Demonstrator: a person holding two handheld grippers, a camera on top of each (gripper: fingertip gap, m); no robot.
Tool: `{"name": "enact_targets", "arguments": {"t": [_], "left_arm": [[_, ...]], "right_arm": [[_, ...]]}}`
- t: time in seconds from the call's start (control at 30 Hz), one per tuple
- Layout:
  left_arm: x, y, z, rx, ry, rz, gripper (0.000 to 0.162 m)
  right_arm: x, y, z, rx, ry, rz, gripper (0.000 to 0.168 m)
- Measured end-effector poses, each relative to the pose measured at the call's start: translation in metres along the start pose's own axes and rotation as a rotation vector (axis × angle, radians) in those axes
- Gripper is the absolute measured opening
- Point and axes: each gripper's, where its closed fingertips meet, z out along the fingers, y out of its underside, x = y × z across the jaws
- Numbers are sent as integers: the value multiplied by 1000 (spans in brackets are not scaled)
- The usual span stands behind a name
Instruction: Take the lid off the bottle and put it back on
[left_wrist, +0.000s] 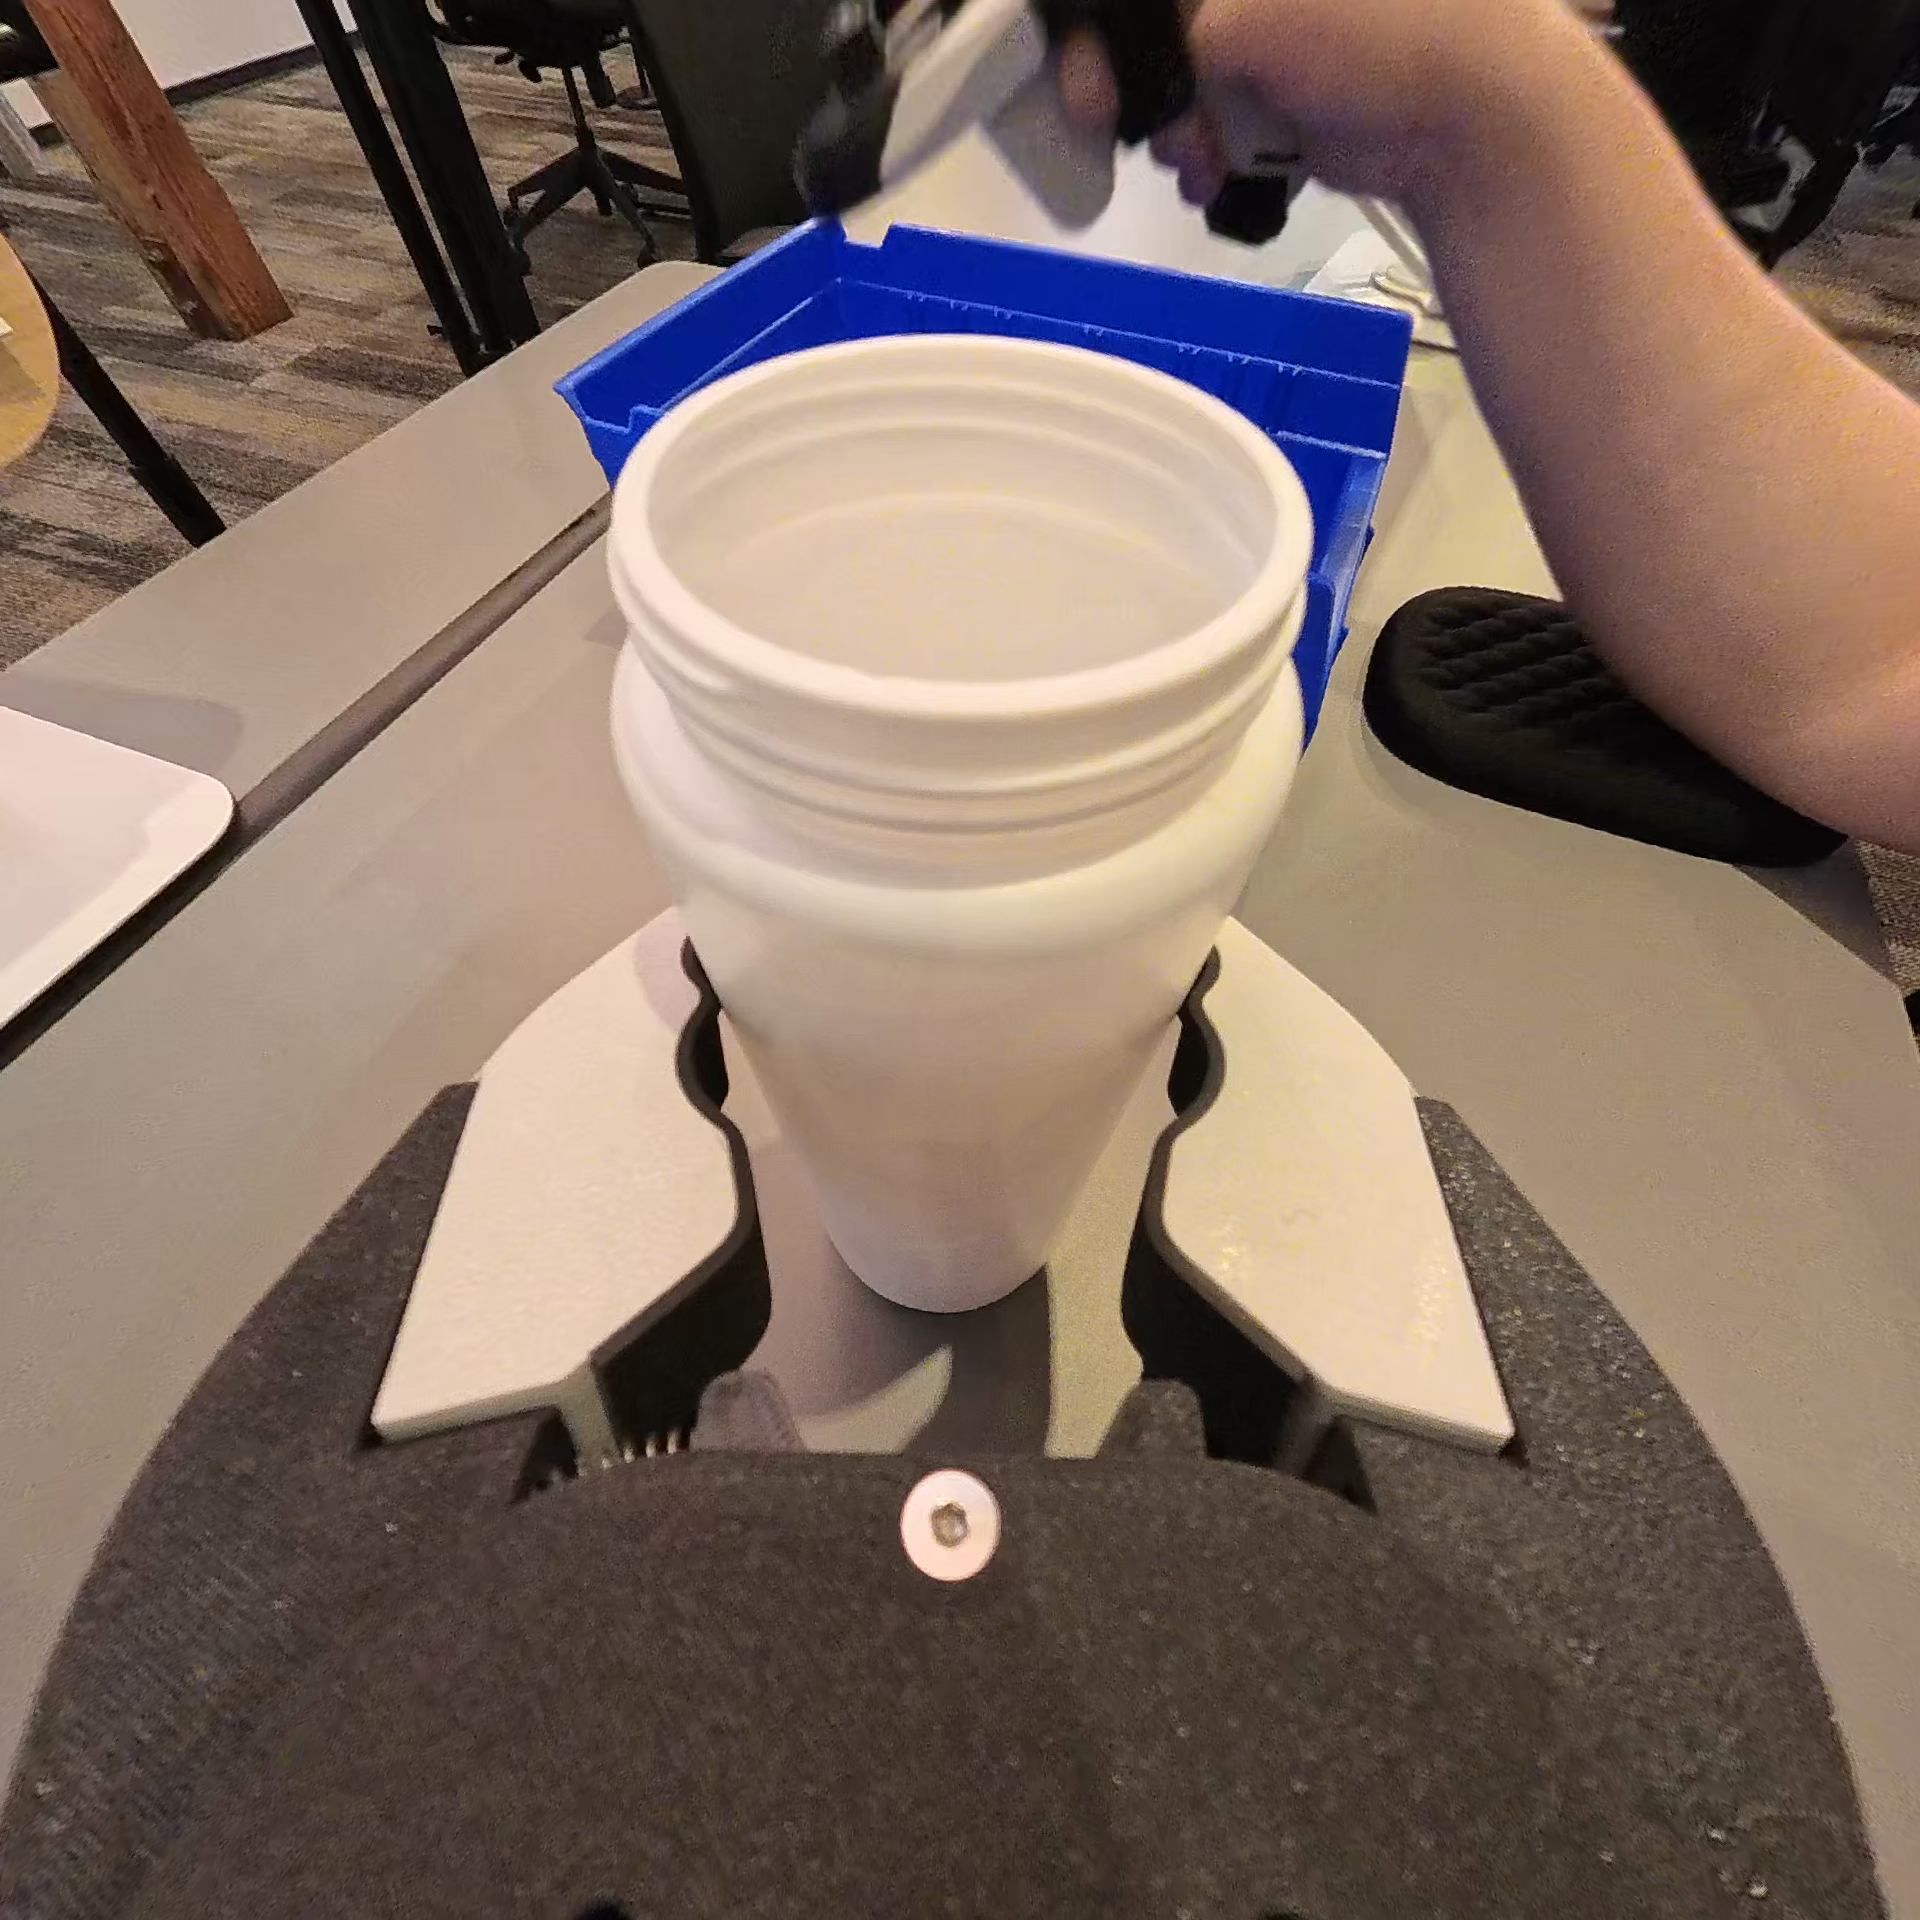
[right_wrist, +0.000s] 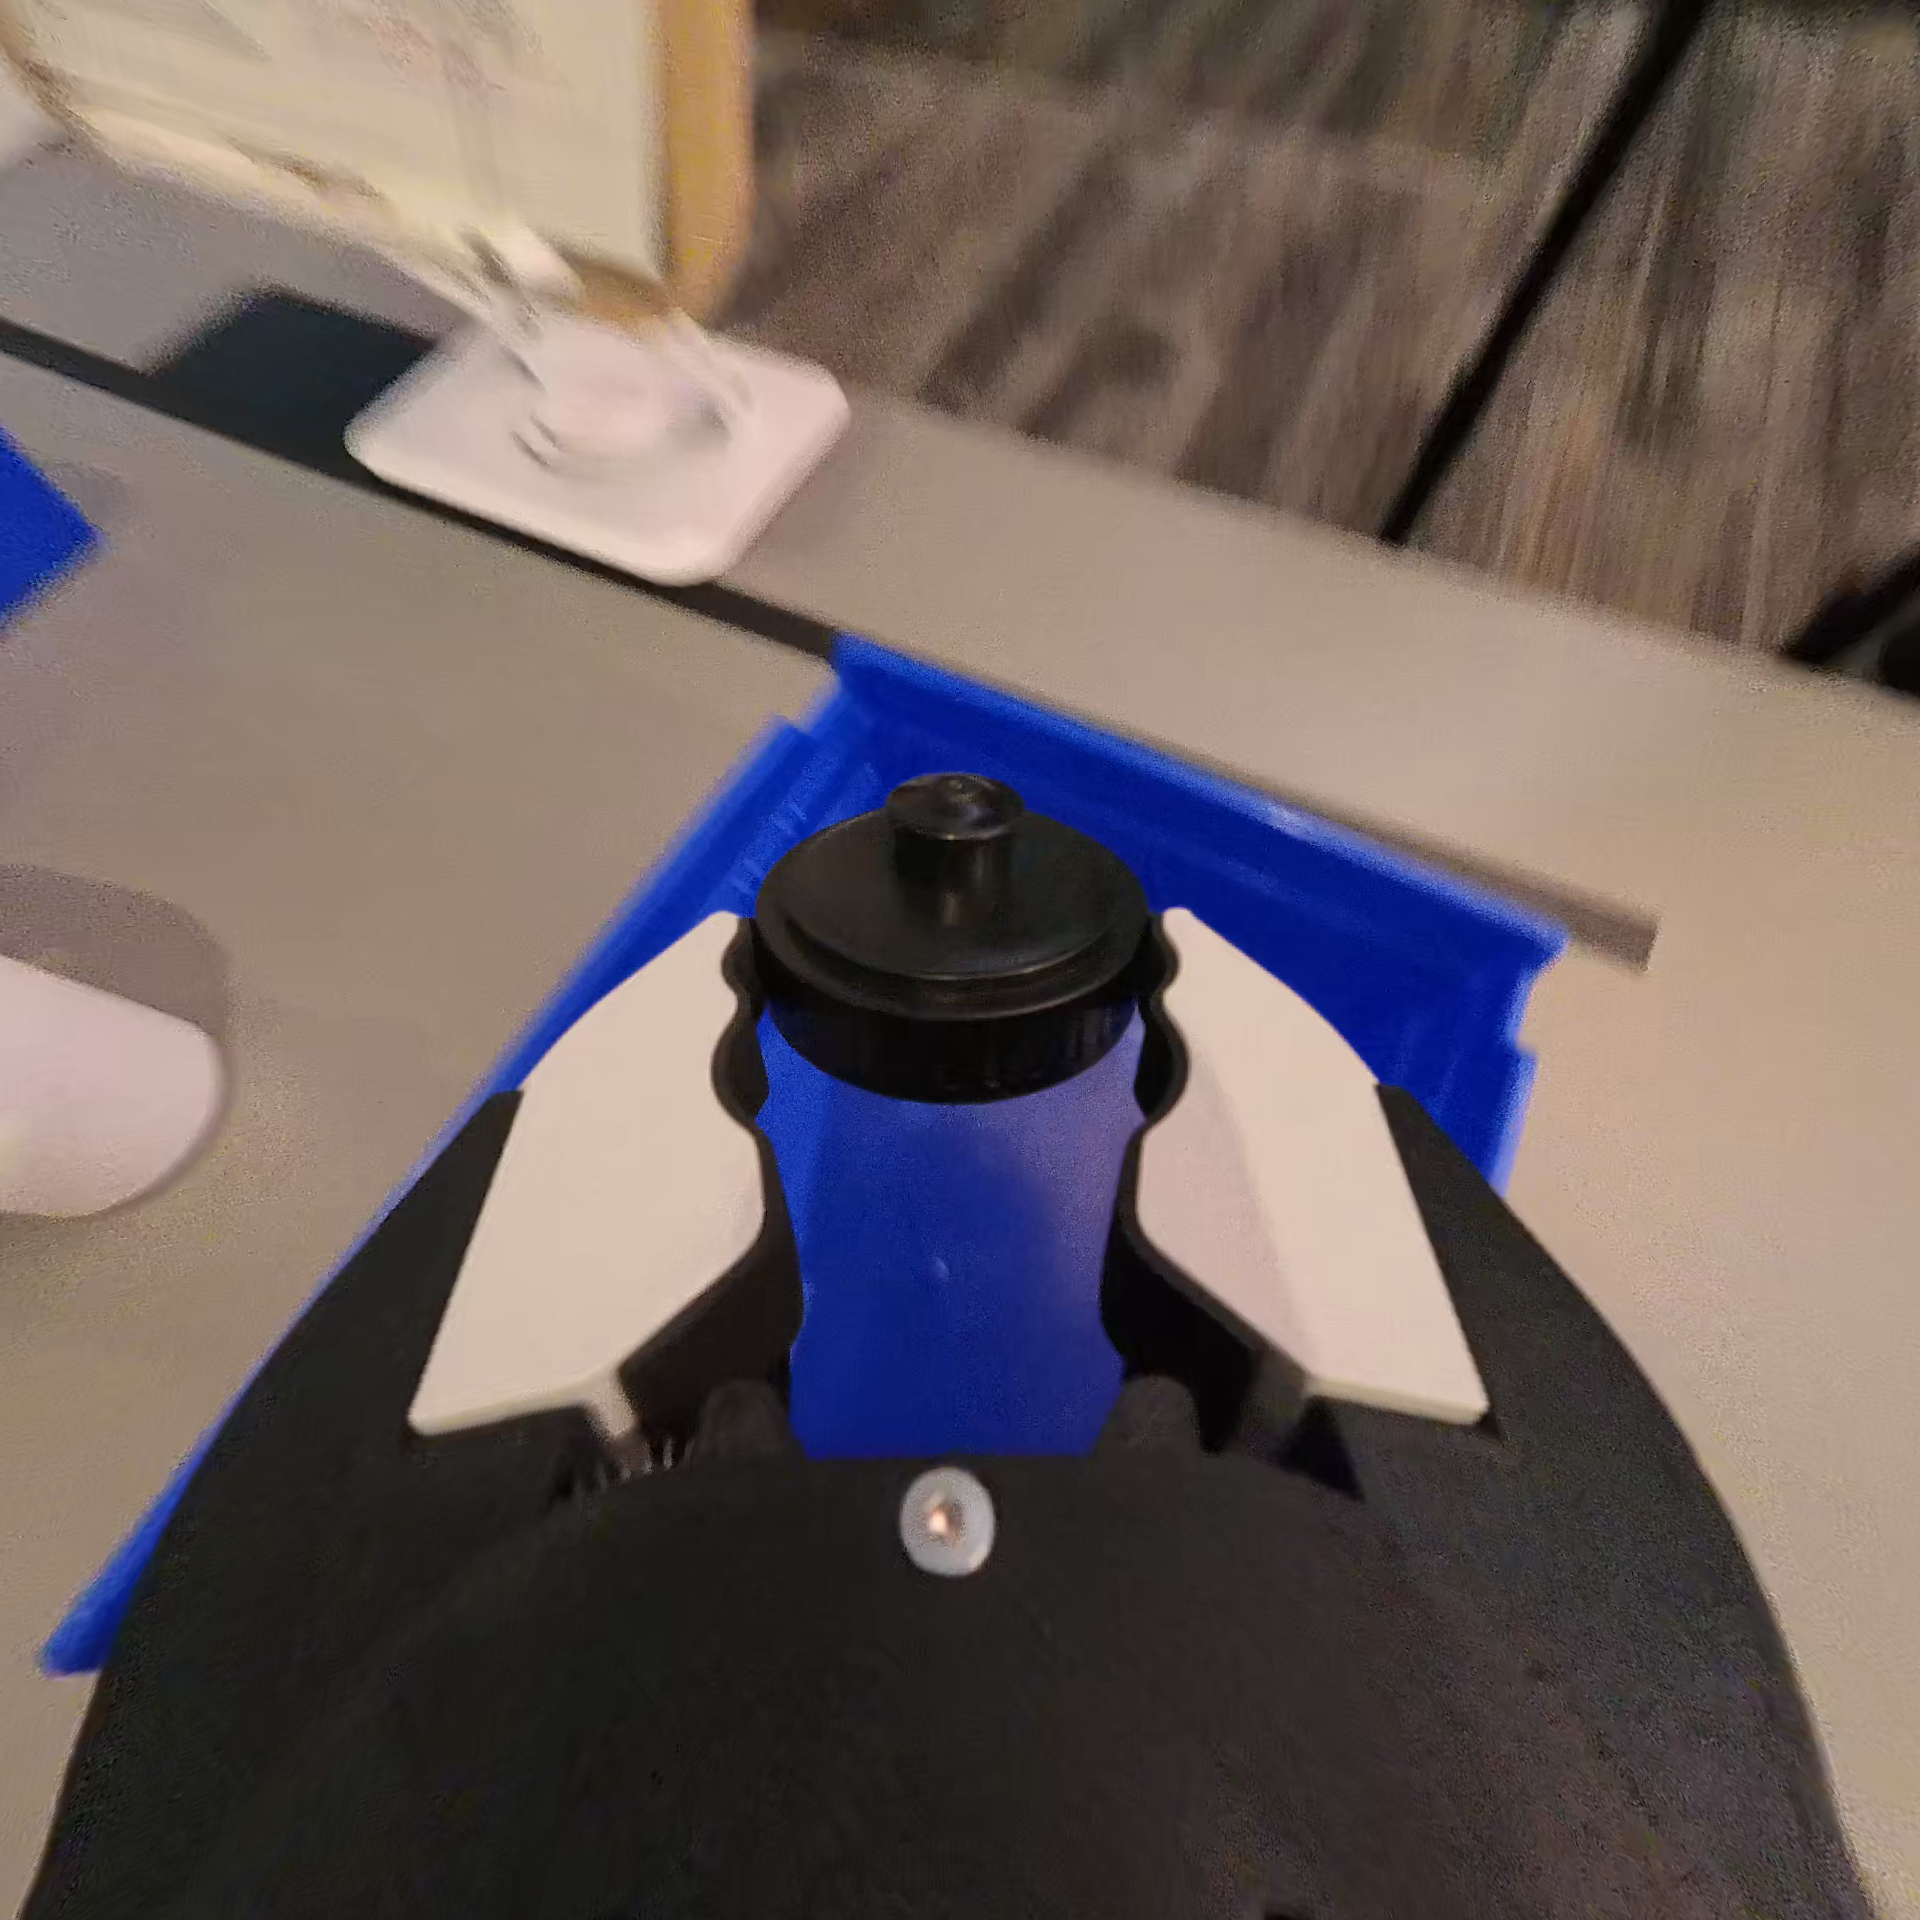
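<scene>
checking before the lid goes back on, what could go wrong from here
1. The right gripper pinches the black lid only at its rim, and that view is motion-blurred; it could slip and drop into the blue bin below.
2. The left gripper holds the open white bottle low on its body, so pressing the lid onto the threads may tilt it.

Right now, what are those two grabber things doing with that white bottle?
A person is working with a grabbing tool in each hand. The left tool is squeezed around the white bottle, holding it upright on the grey table. The bottle's mouth is open, so its lid is off. The right tool is gripping the black lid by its sides and holding it up over the blue bin. The lid hasn't gone back on yet.
</scene>
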Motion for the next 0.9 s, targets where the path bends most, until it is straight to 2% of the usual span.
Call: {"name": "enact_targets", "arguments": {"t": [0.13, 0.27, 0.43, 0.67, 0.9], "left_arm": [[0, 0, 0, 0, 1, -4, 85], [0, 0, 0, -3, 2, 0, 85], [0, 0, 0, -4, 3, -1, 85], [0, 0, 0, -8, 4, 0, 85], [0, 1, -1, -12, 4, 0, 85]], "right_arm": [[32, 46, 41, -147, 105, 73, 73], [43, 65, 58, -191, 155, 127, 73], [51, 89, 66, -296, 203, 100, 73], [47, 118, 64, -474, 185, 108, 73], [49, 130, 61, -569, 233, 98, 73]]}}
